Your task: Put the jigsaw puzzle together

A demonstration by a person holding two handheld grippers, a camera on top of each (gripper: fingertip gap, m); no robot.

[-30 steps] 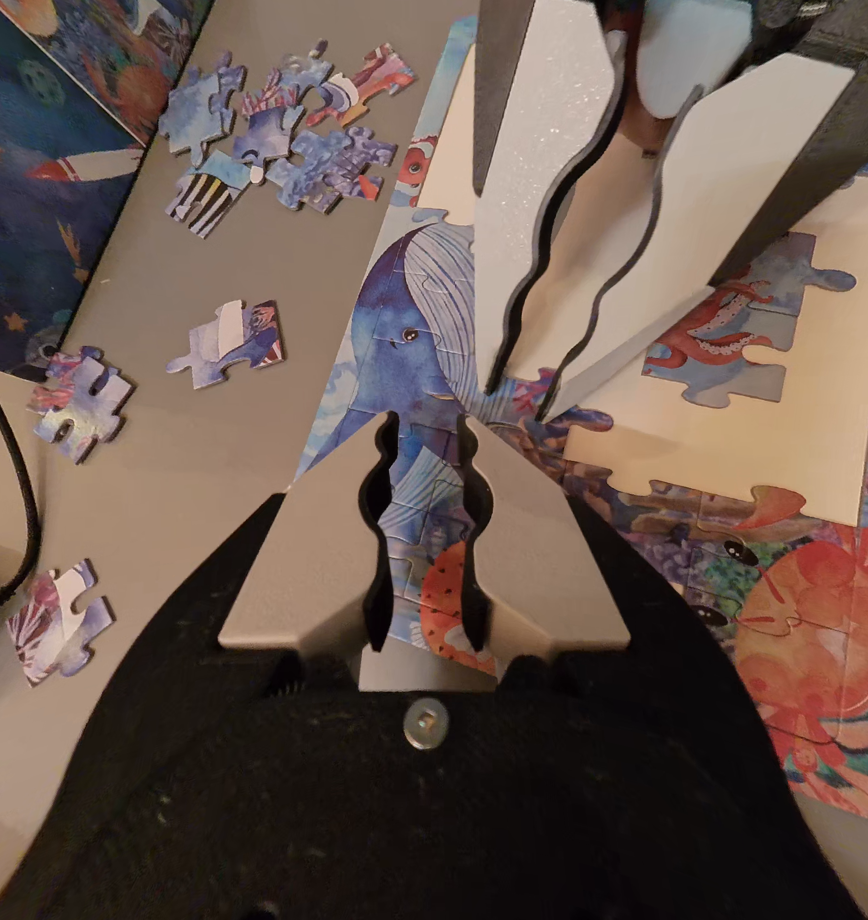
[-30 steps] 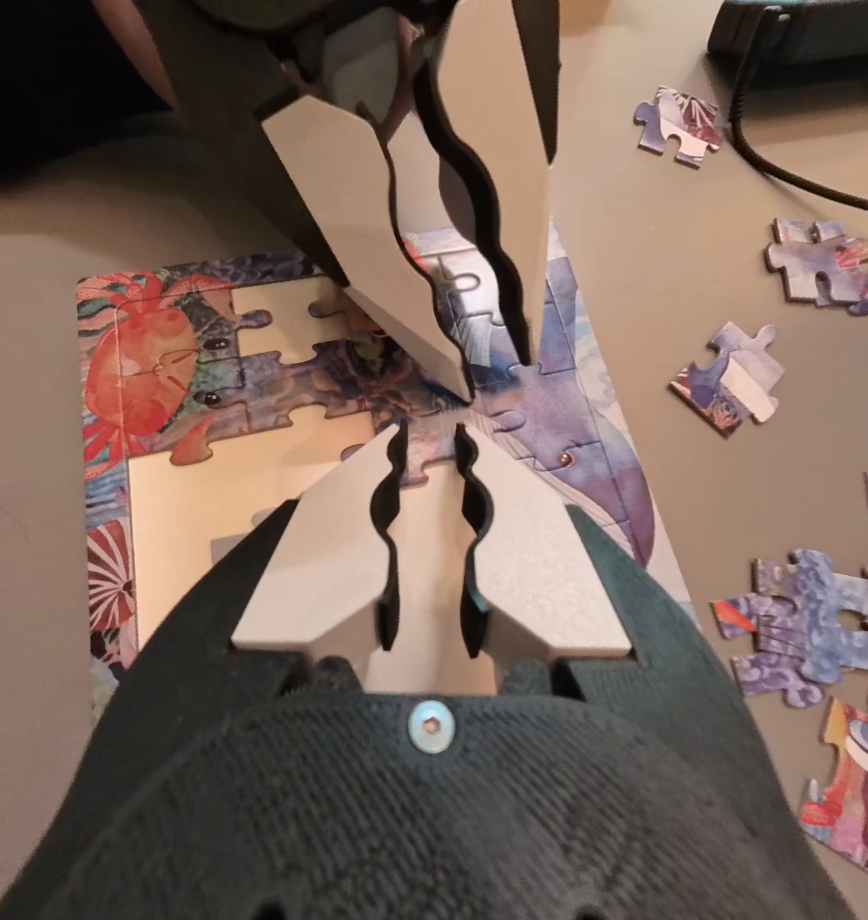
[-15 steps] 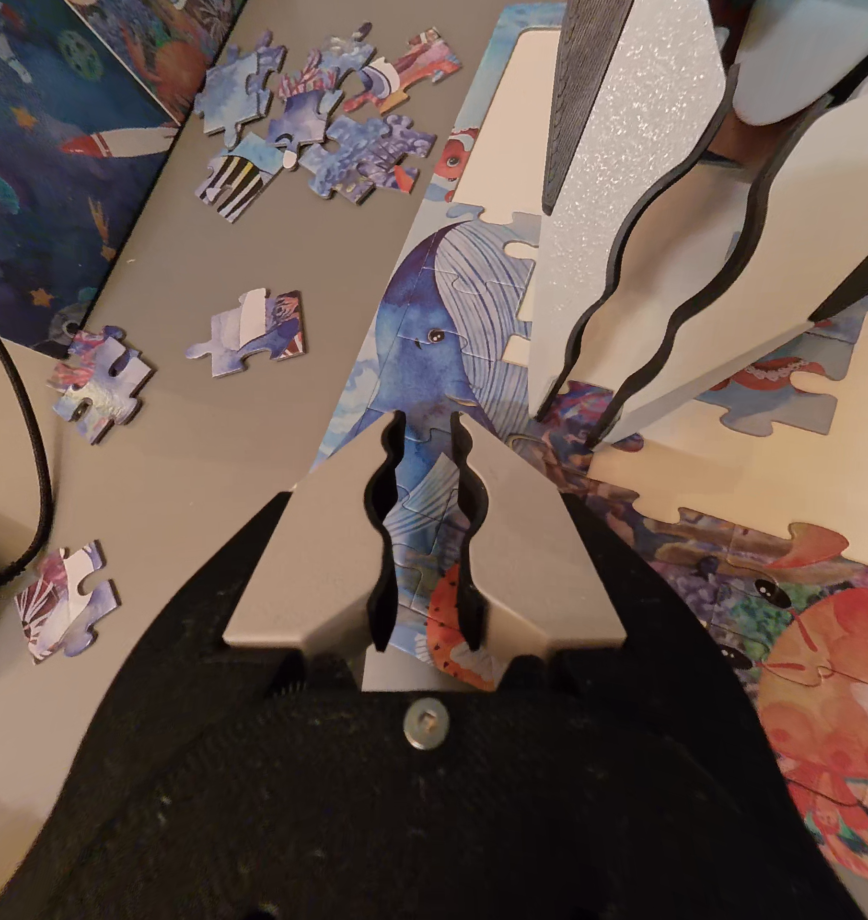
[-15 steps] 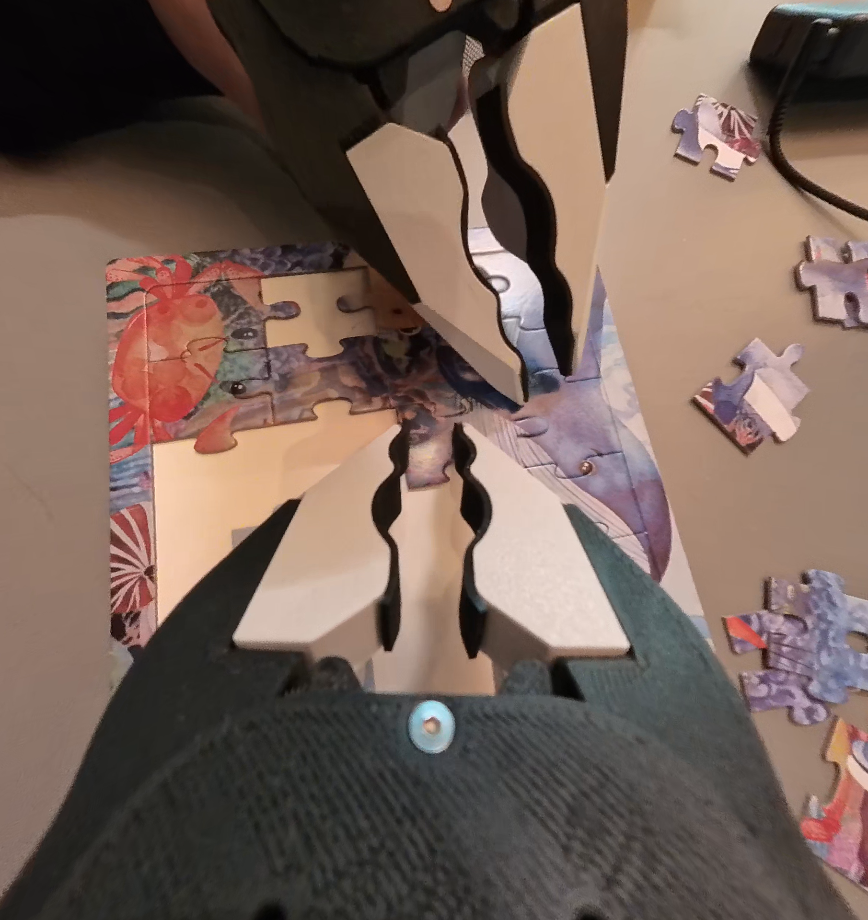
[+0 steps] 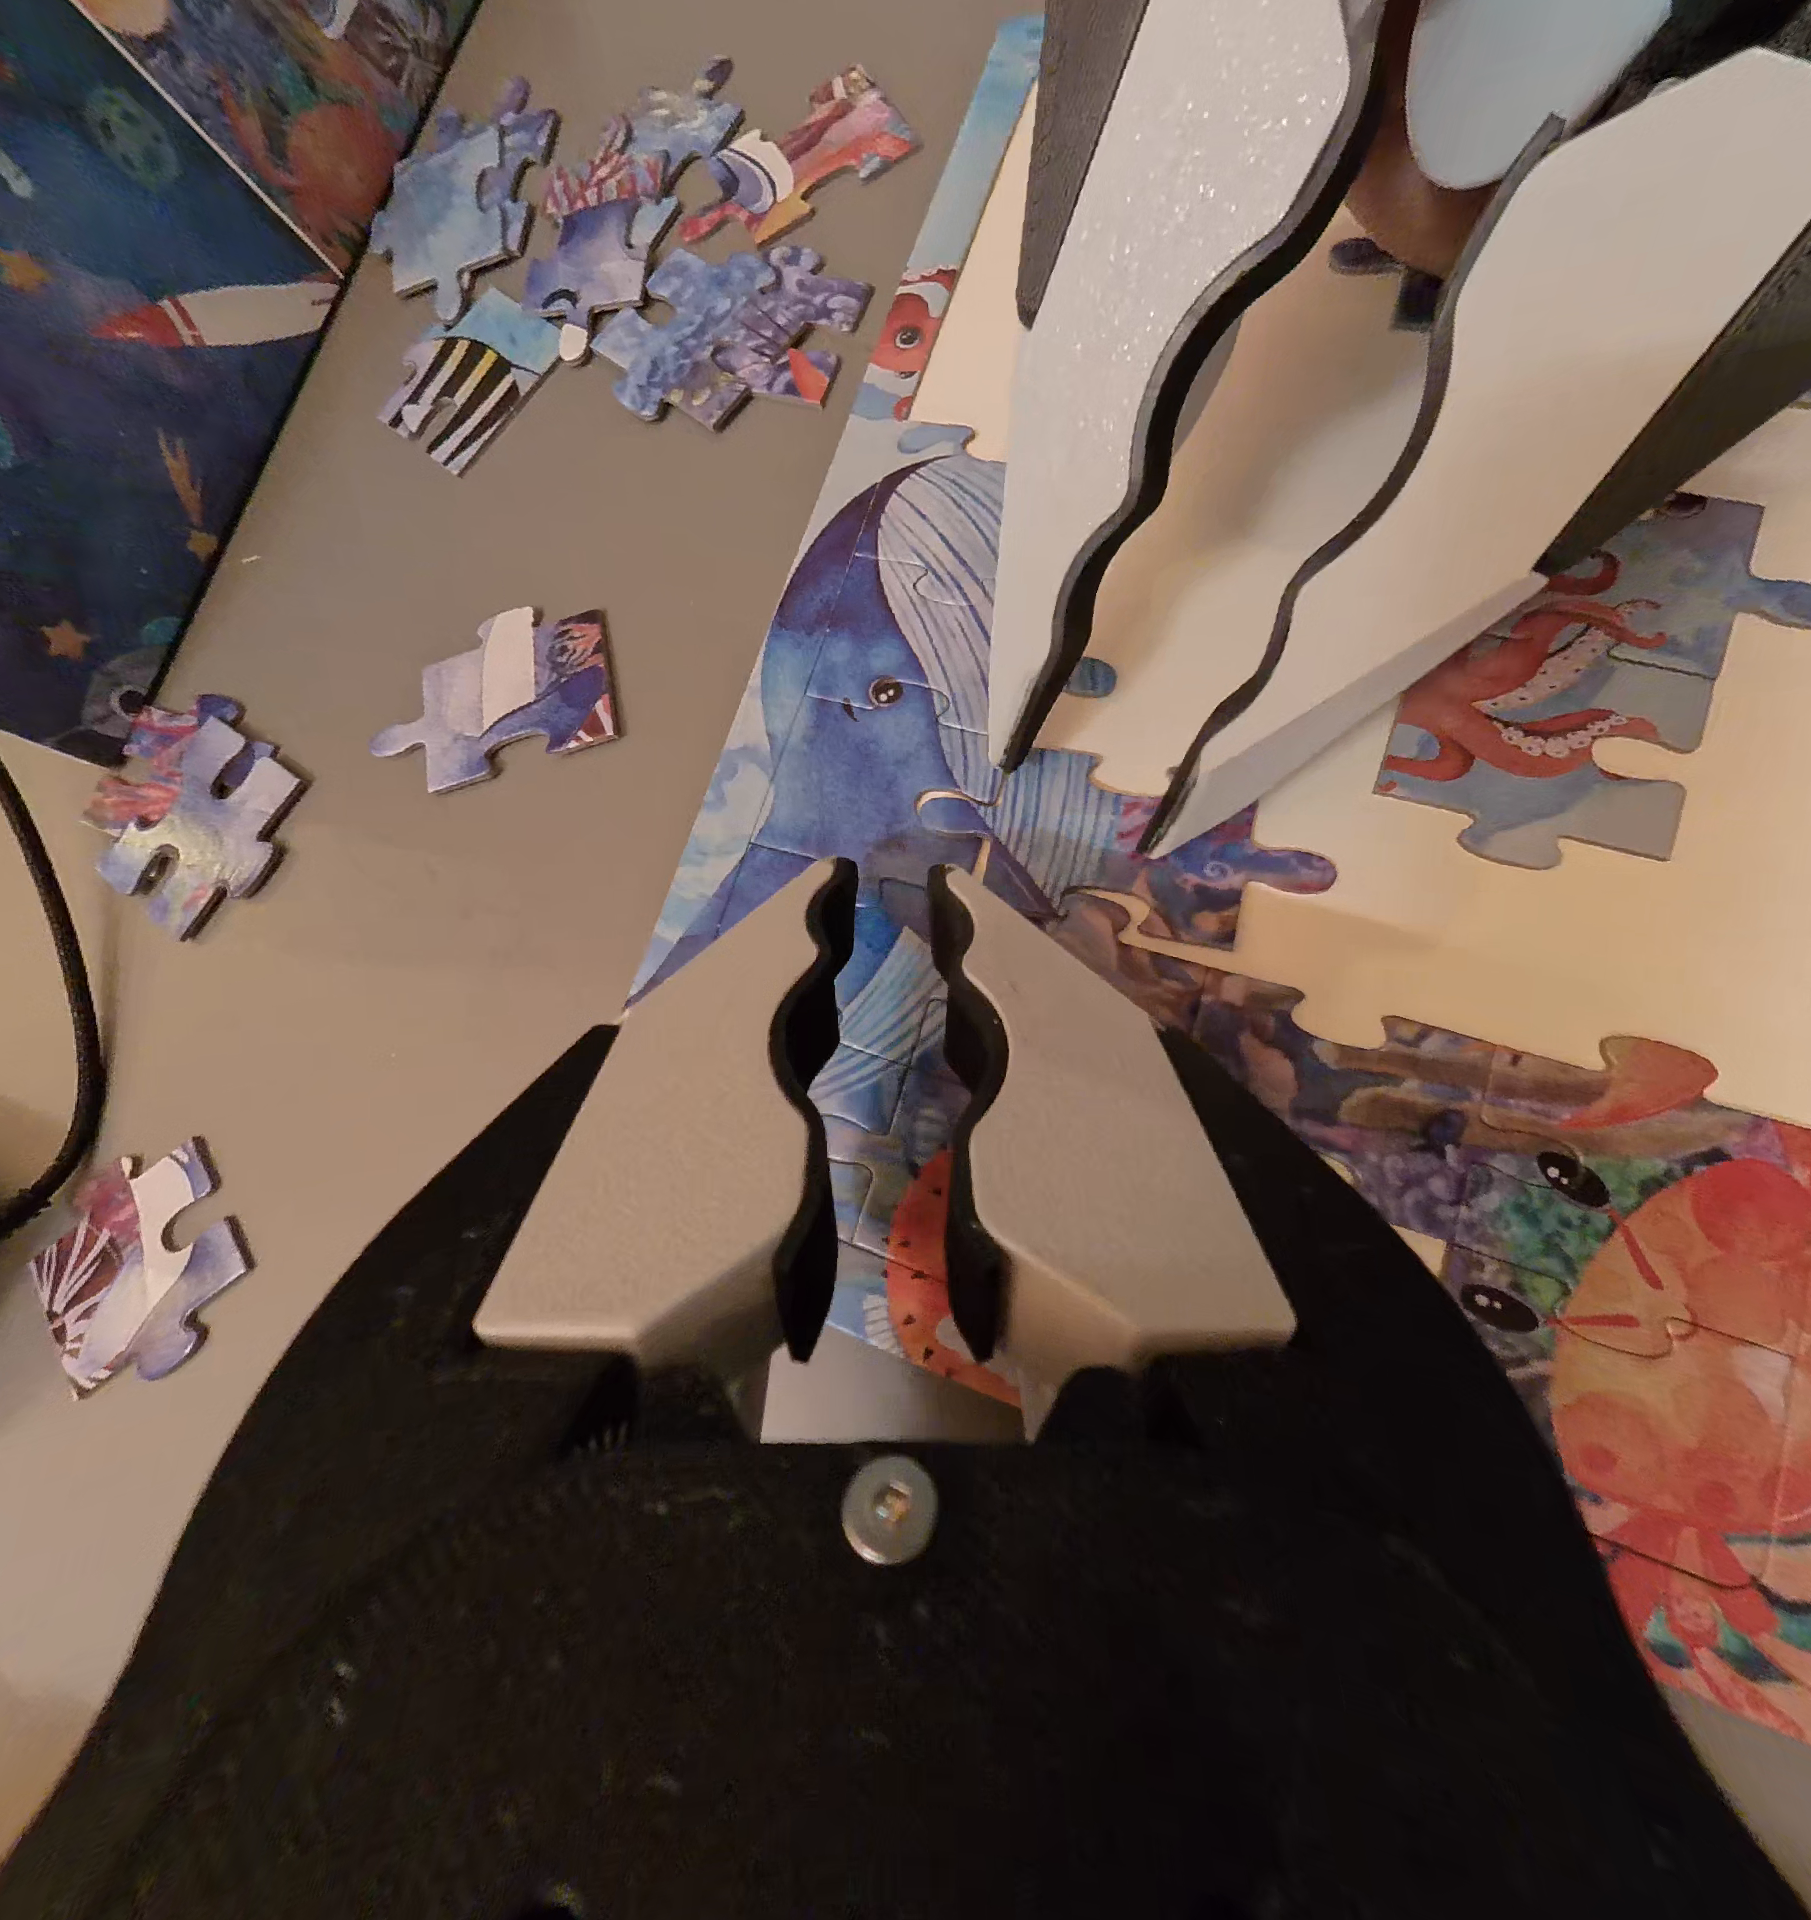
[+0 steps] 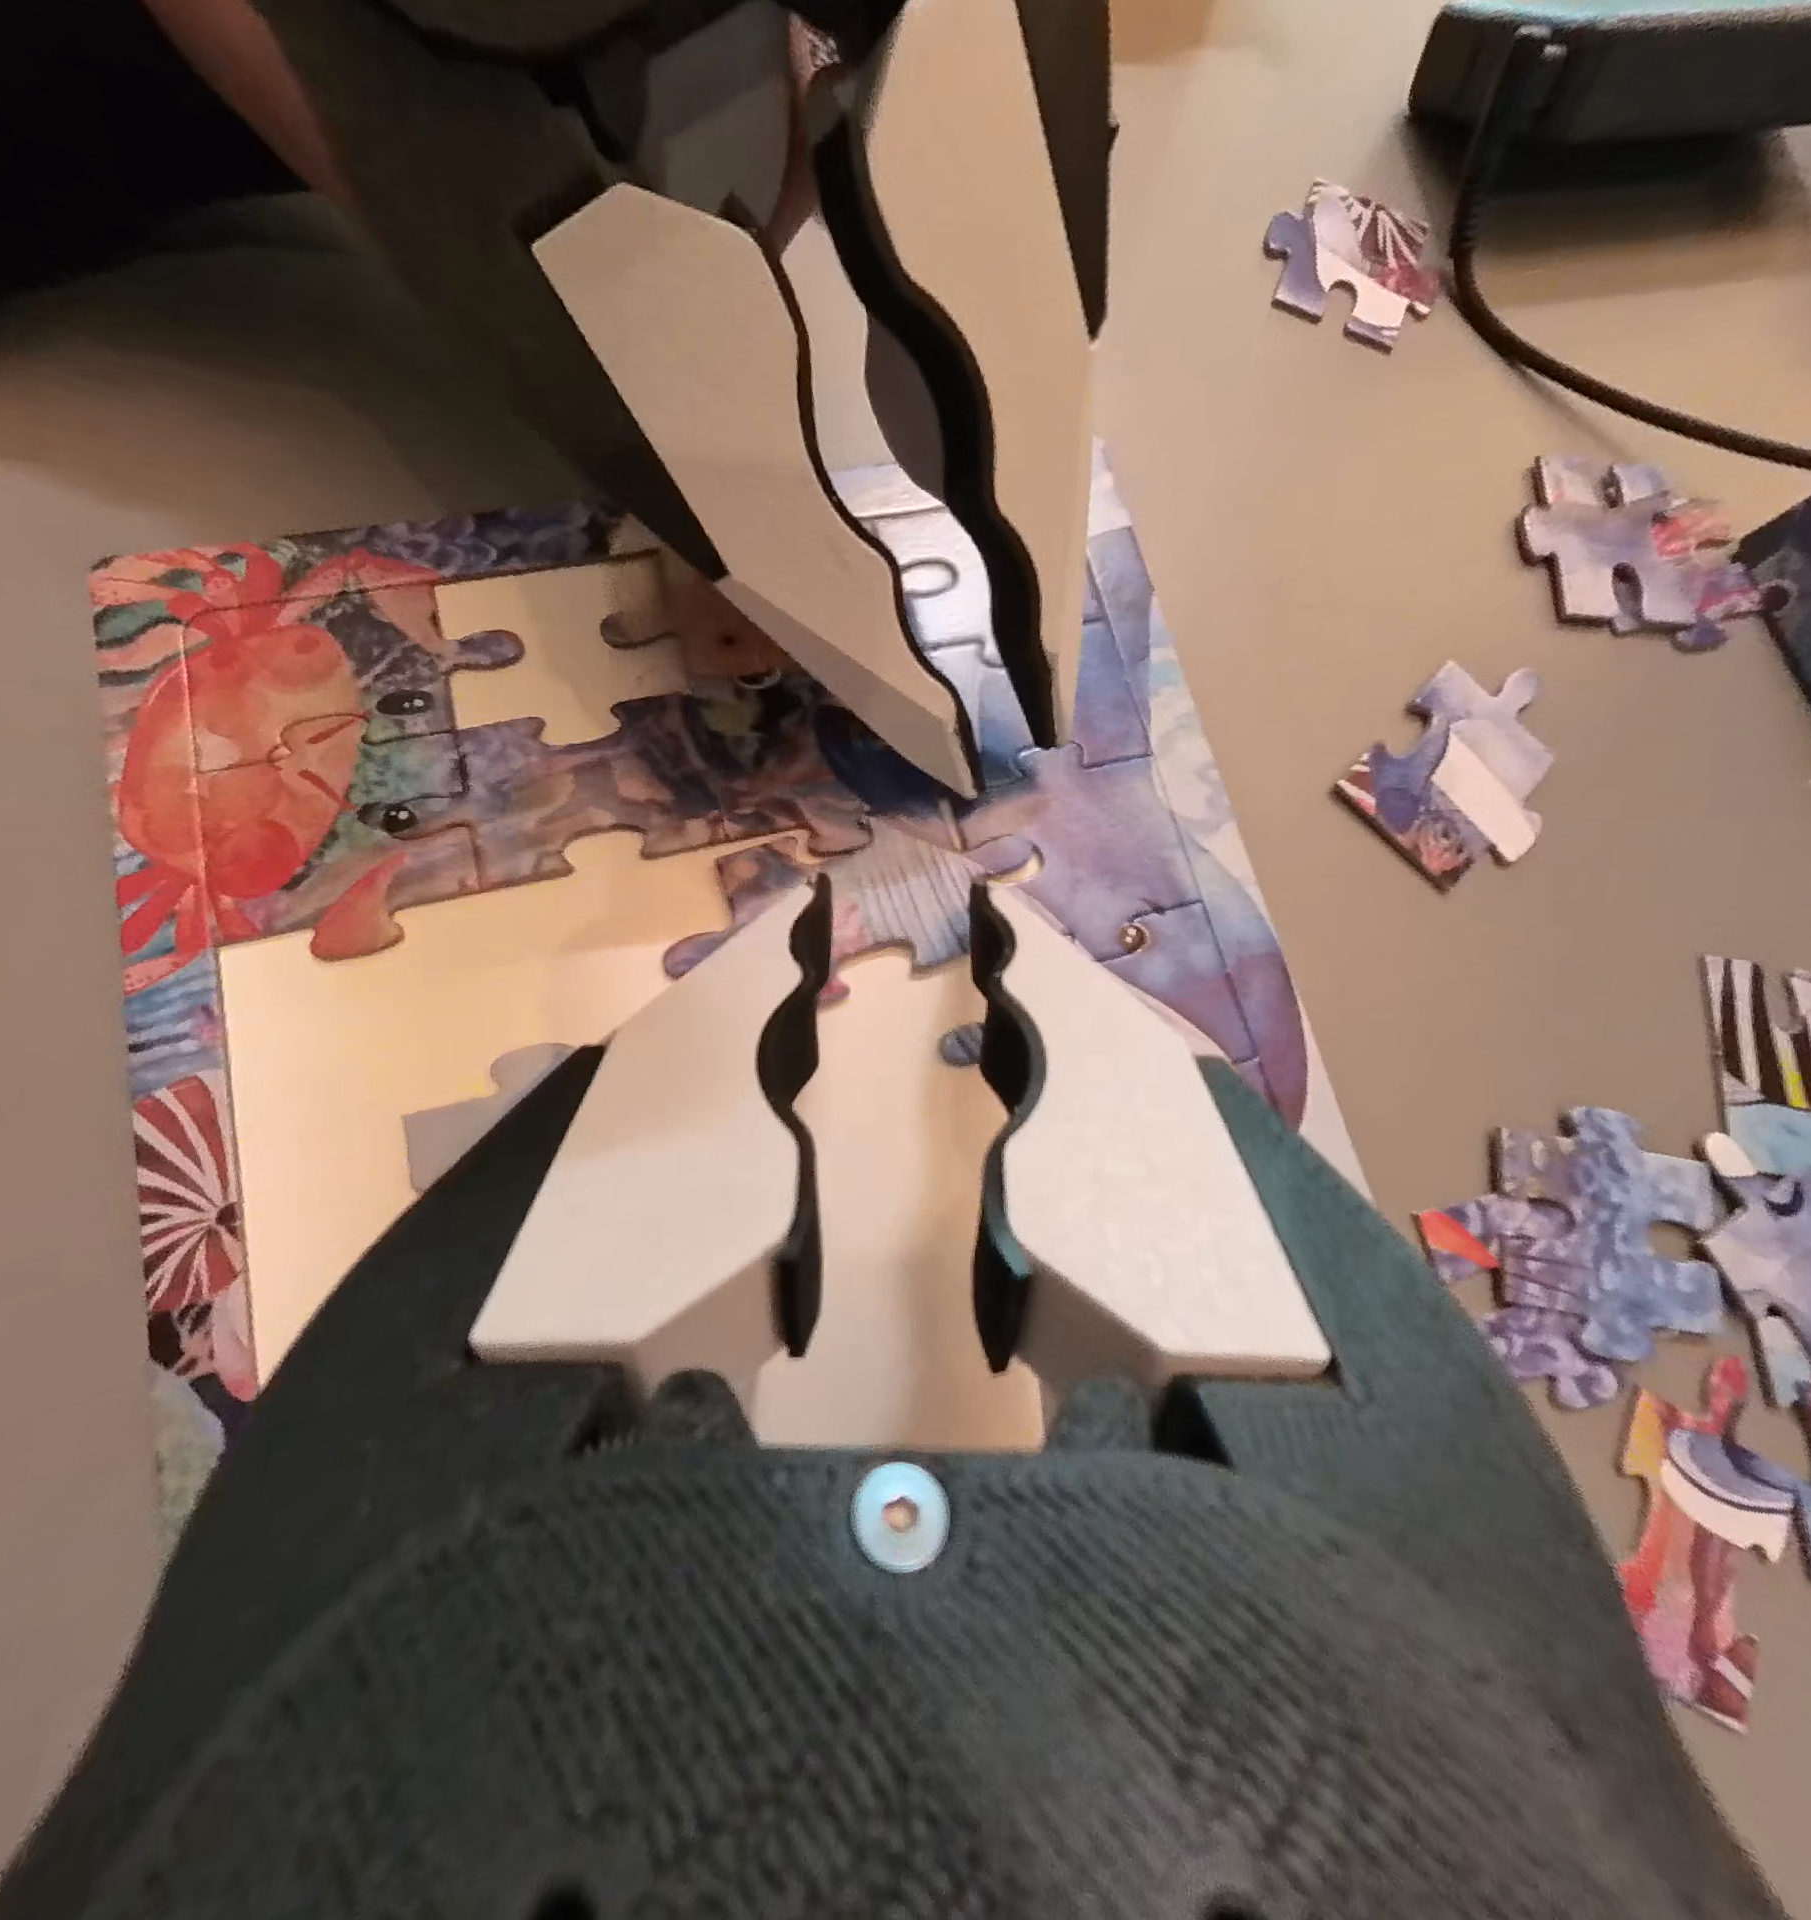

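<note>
A partly assembled jigsaw puzzle [image 5: 1649, 1299] is seen lying flat on a grey table [image 5: 361, 987], with a blue whale along one edge, an orange crab at a corner, and bare cream backing where pieces are missing. Both tools are poised over the whale's belly. The left gripper [image 5: 896, 873] is held with its jaws slightly parted and nothing between them; the right gripper [image 5: 1077, 805] is likewise empty, its tips parted and set down on or just above a striped piece [image 5: 1062, 831] beside the whale.

Compared with half a second ago, the striped piece is now more fully uncovered and appears seated among its neighbours, although a thin pale gap is visible at one tab (so the fit may not be complete). The right gripper's tips have shifted only a little along that piece, and the left gripper has been drawn slightly nearer.

This is judged to be the pressing-in stage of one placement, with much of the task remaining: several large gaps are open in the backing, and loose pieces [image 5: 631, 260] are scattered well apart from the puzzle. An octopus section [image 5: 1566, 707] is seen lying alone on the backing, and a dark cable [image 5: 59, 987] crosses the table's edge.
</note>
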